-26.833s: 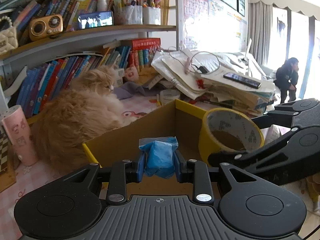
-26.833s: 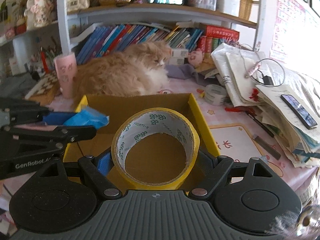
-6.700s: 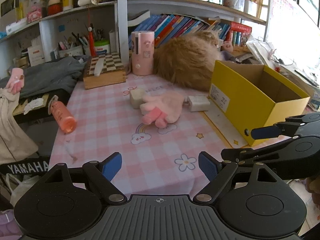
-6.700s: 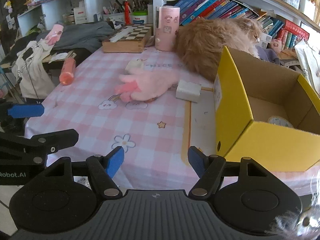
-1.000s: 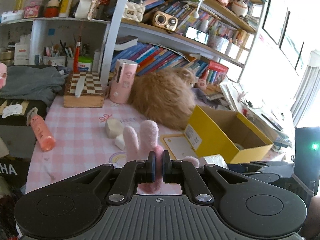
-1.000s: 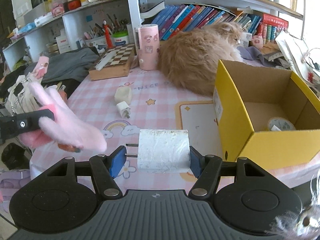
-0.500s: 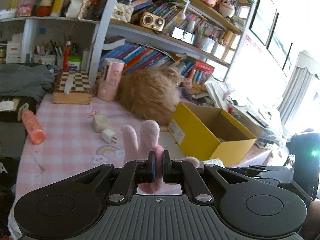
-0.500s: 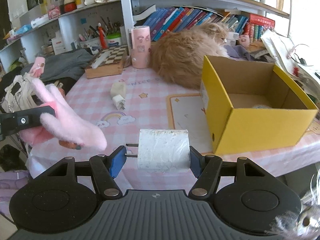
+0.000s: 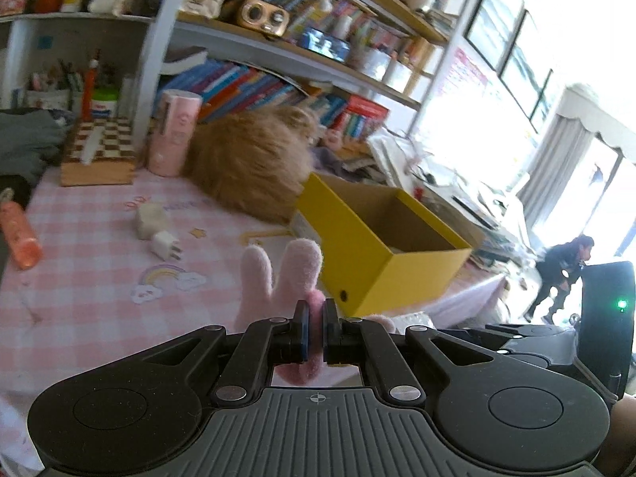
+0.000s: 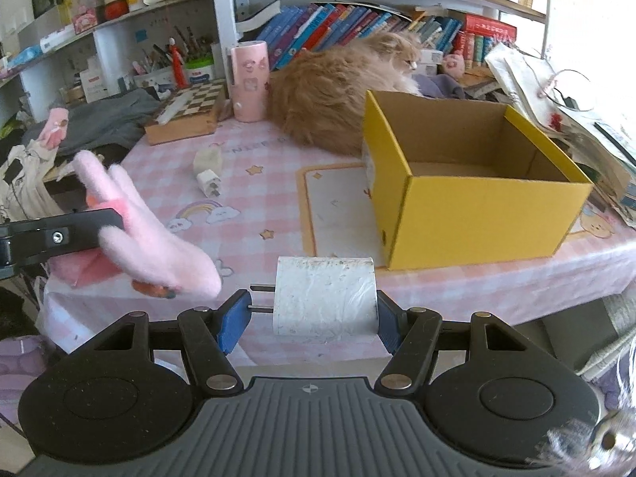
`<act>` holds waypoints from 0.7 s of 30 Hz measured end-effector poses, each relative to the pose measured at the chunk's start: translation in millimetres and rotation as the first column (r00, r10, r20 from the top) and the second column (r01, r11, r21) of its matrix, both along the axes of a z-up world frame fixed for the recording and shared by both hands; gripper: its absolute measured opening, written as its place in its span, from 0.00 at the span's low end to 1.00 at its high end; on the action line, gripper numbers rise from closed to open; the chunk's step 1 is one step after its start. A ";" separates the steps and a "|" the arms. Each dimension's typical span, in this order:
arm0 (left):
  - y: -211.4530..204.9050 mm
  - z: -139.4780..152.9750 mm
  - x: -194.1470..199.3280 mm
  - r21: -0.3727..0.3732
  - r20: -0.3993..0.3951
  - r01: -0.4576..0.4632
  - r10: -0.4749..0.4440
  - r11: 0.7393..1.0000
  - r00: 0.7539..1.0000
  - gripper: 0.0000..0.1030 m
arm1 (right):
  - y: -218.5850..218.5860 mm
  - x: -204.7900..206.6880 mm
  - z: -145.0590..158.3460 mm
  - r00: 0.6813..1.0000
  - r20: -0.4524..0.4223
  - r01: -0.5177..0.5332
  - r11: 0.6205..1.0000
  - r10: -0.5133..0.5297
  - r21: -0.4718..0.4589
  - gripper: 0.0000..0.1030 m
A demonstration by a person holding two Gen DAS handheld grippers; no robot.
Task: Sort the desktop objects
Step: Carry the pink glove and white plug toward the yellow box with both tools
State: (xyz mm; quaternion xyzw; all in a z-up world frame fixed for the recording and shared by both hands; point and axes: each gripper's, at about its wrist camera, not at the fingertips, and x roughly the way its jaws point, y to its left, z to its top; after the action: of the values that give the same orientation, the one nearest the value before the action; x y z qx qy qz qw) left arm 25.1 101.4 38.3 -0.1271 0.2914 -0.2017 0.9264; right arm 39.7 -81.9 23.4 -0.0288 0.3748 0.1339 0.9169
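Note:
My left gripper (image 9: 314, 330) is shut on a pink fluffy glove (image 9: 284, 274) and holds it in the air off the table's front edge; the glove also shows in the right wrist view (image 10: 151, 238). My right gripper (image 10: 310, 318) is shut on a white plug adapter (image 10: 324, 298), prongs pointing left, also in front of the table. The open yellow box (image 10: 469, 194) stands on the pink checked tablecloth (image 10: 270, 198) to the right. Two white chargers (image 10: 208, 169) lie on the cloth.
An orange cat (image 10: 342, 87) lies behind the box. A pink cylinder (image 10: 248, 79) and a chessboard box (image 10: 187, 115) stand at the back. An orange bottle (image 9: 18, 234) lies at the left edge. Stacked papers (image 10: 576, 111) fill the right.
Both grippers, each still holding its object, have pulled back from the table and swung slightly right; the yellow box now sits more central in both views.

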 end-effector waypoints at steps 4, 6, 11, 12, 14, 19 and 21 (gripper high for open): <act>-17.2 -2.1 5.7 -0.001 -0.001 0.064 -0.064 0.998 0.998 0.05 | -12.9 -4.3 -4.5 0.999 -0.019 0.042 0.999 -0.042 -0.010 0.60; -26.0 -2.8 9.4 -0.001 0.000 0.097 -0.097 0.995 0.995 0.05 | -20.4 -7.0 -6.5 0.997 -0.027 0.067 0.998 -0.067 -0.016 0.60; -46.8 -3.8 15.2 0.004 0.008 0.177 -0.177 0.984 0.984 0.05 | -41.0 -15.3 -6.4 0.989 -0.022 0.143 0.989 -0.144 -0.024 0.60; -50.3 -3.8 16.2 0.004 0.009 0.190 -0.190 0.982 0.982 0.05 | -44.5 -16.7 -6.4 0.987 -0.022 0.156 0.987 -0.156 -0.026 0.60; -56.7 -4.1 18.4 0.003 0.009 0.211 -0.211 0.977 0.977 0.05 | -50.7 -20.0 -6.5 0.984 -0.022 0.175 0.984 -0.176 -0.029 0.60; -69.4 -5.8 21.3 0.001 0.002 0.252 -0.252 0.968 0.968 0.05 | -62.5 -25.2 -6.8 0.977 -0.026 0.212 0.977 -0.213 -0.038 0.60; -73.4 -6.4 21.3 0.000 -0.002 0.264 -0.264 0.964 0.964 0.05 | -66.3 -26.6 -7.4 0.974 -0.032 0.221 0.974 -0.223 -0.041 0.60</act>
State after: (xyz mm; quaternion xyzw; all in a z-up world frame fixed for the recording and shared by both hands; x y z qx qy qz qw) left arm 46.4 27.9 31.8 -0.0871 0.3065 -0.3233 0.8910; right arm 13.0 -148.3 16.0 -0.0013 0.3947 0.0242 0.9185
